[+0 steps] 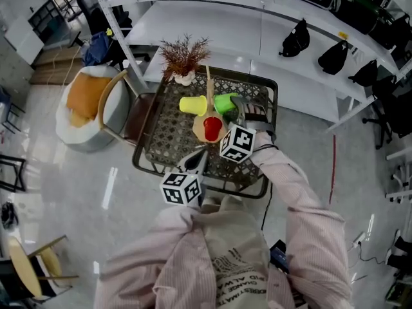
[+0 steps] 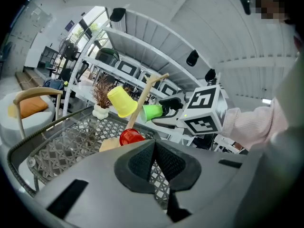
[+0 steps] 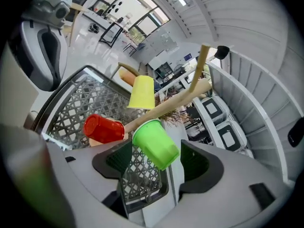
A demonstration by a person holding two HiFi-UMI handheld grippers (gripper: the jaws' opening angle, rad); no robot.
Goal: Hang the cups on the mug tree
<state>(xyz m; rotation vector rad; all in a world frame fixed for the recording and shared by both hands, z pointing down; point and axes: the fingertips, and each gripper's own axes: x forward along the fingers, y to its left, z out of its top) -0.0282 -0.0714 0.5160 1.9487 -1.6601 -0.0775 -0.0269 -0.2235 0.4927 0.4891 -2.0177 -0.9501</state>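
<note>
On the metal lattice worktop (image 1: 164,131) stands the wooden mug tree (image 1: 208,89), and all three cups are at it. The yellow cup (image 1: 193,105) sits on a peg at the left side of the stem in the head view, with its mouth toward the stem. The green cup (image 1: 225,102) sits on a peg at the opposite side, also with the mouth toward the stem. The red cup (image 1: 212,129) is low, just over the wooden base; it is not possible to tell if it hangs on a low peg or lies on the base. The right gripper (image 3: 156,161) is at the green cup. In the right gripper view its jaws stand wide apart with the bottom half of the green cup between them, and a gap shows between the cup and the right pad, so the cup is released and the peg carries it. The left gripper (image 2: 154,156) is held back, near the front edge of the worktop and well apart from the tree. Its jaws are clenched together, pad against pad, with nothing between them. Behind the tree, at the far edge of the worktop, a small dry plant (image 1: 185,56) stands in a white pot. The person's sleeves are of pink striped cloth.
</note>
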